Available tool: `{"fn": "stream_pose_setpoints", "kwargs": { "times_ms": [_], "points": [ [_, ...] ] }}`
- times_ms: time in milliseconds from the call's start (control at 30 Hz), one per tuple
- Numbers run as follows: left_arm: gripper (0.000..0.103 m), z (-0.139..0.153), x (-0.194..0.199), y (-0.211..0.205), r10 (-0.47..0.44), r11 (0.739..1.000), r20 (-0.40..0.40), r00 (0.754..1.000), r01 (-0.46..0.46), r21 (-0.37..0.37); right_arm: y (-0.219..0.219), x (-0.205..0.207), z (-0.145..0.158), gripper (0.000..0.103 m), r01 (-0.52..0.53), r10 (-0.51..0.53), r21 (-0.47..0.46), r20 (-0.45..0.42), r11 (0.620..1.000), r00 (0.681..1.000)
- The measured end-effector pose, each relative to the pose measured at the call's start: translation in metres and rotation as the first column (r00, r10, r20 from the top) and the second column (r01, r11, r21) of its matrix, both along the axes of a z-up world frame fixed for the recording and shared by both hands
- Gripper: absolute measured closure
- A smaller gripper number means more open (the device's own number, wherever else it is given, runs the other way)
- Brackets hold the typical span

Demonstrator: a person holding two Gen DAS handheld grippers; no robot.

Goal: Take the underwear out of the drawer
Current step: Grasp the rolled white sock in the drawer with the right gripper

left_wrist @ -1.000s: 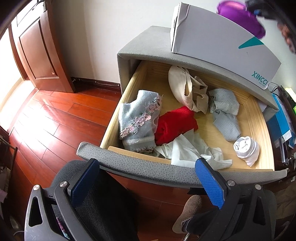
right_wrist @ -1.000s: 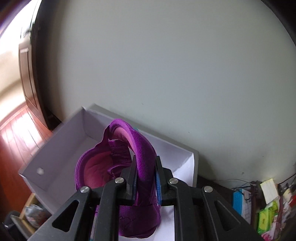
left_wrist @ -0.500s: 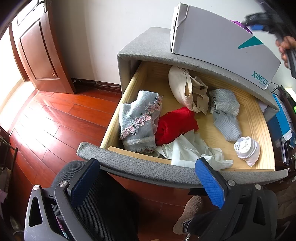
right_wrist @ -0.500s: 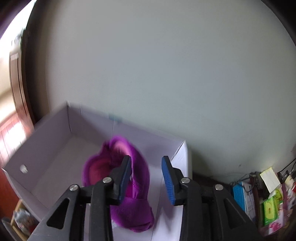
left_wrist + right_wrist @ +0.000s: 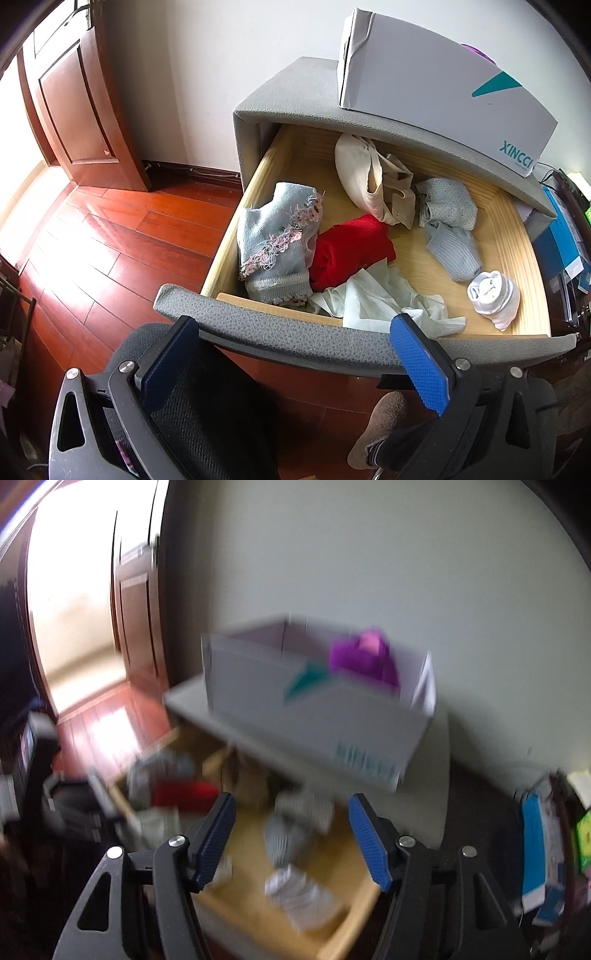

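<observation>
Left gripper [image 5: 295, 347]: held above the grey front edge of the open drawer [image 5: 513, 236], angled steeply down at it; blue pads spread wide, nothing between them. Right gripper [image 5: 291, 834]: tilted down over the drawer's right half, jaws opening and empty — the folded grey pieces seen between the fingers lie below on the drawer floor, untouched.

Purple underwear [image 5: 364, 659]: lying in the open white cardboard box [image 5: 436, 85] on top of the grey cabinet [image 5: 295, 92]. In the left wrist view only a sliver of purple shows above the box rim.

In the drawer: a light-blue garment with pink trim [image 5: 277, 240], a red garment [image 5: 351, 251], a pale crumpled cloth [image 5: 380, 299], a cream bra [image 5: 369, 181], two grey pieces [image 5: 448, 221] and a rolled white sock [image 5: 493, 295].

The right wrist view is motion-blurred — the drawer contents there are colour patches only, and the box lettering is unreadable. The cabinet top hides the drawer's rear.
</observation>
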State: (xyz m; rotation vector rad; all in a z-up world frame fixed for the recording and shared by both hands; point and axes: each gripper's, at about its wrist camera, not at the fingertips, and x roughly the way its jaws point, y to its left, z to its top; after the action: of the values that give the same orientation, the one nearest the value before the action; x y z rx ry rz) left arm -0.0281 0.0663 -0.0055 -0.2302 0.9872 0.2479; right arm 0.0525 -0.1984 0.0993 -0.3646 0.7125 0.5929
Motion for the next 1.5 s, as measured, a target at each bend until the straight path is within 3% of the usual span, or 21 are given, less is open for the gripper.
{"fn": "stream_pose_setpoints", "kwargs": {
  "times_ms": [200,400,533,667,767,900,1033,1200,1400,1433,1467,1500],
  "points": [
    [0.0,0.0,-0.001,-0.003,-0.006,1.0,0.014,1.0,0.005,0.021,-0.011,0.009,-0.058,0.038,-0.041,0.019,-0.112,-0.188,0.993,0.982],
    [0.0,0.0,-0.001,-0.004,-0.011,0.999,0.023,1.0,0.01,0.033,0.007,0.025,-0.087,0.038,-0.117,0.062,-0.202,-0.258,0.972,0.964],
    [0.0,0.0,0.001,-0.005,-0.023,0.999,0.029,0.999,0.022,0.047,0.023,0.038,-0.119,0.038,-0.227,0.117,-0.302,-0.341,0.926,0.933],
    [0.0,0.0,0.003,-0.003,-0.023,0.999,0.031,0.999,0.022,0.049,0.032,0.052,-0.137,0.035,-0.327,0.169,-0.308,-0.444,0.893,0.88],
    [0.0,-0.001,0.001,-0.006,-0.021,0.999,0.034,0.999,0.019,0.051,0.037,0.06,-0.14,0.021,-0.365,0.182,-0.347,-0.462,0.864,0.868],
    [0.0,0.0,0.0,-0.006,-0.024,0.998,0.037,0.999,0.022,0.053,0.038,0.071,-0.142,0.021,-0.398,0.18,-0.38,-0.494,0.835,0.851],
    [0.0,0.0,0.0,-0.007,-0.025,0.998,0.042,0.999,0.023,0.057,0.033,0.081,-0.136,0.021,-0.379,0.168,-0.342,-0.512,0.86,0.842],
    [0.0,0.0,0.0,-0.008,-0.025,0.998,0.046,0.999,0.022,0.061,0.038,0.075,-0.162,0.021,-0.418,0.156,-0.431,-0.523,0.8,0.838],
    [0.0,-0.001,0.002,-0.008,-0.026,0.998,0.049,0.998,0.023,0.067,0.042,0.072,-0.18,0.021,-0.431,0.138,-0.41,-0.577,0.803,0.805],
    [0.0,-0.001,0.0,-0.009,-0.026,0.997,0.05,0.998,0.023,0.067,0.041,0.07,-0.185,0.026,-0.432,0.131,-0.416,-0.582,0.8,0.803],
    [0.0,-0.001,0.0,-0.009,-0.026,0.997,0.048,0.998,0.022,0.068,0.039,0.071,-0.185,0.051,-0.43,0.125,-0.387,-0.609,0.816,0.784],
    [0.0,-0.001,-0.001,-0.01,-0.025,0.997,0.051,0.998,0.022,0.07,0.038,0.069,-0.183,0.052,-0.417,0.122,-0.374,-0.606,0.829,0.786]
  ]
}}
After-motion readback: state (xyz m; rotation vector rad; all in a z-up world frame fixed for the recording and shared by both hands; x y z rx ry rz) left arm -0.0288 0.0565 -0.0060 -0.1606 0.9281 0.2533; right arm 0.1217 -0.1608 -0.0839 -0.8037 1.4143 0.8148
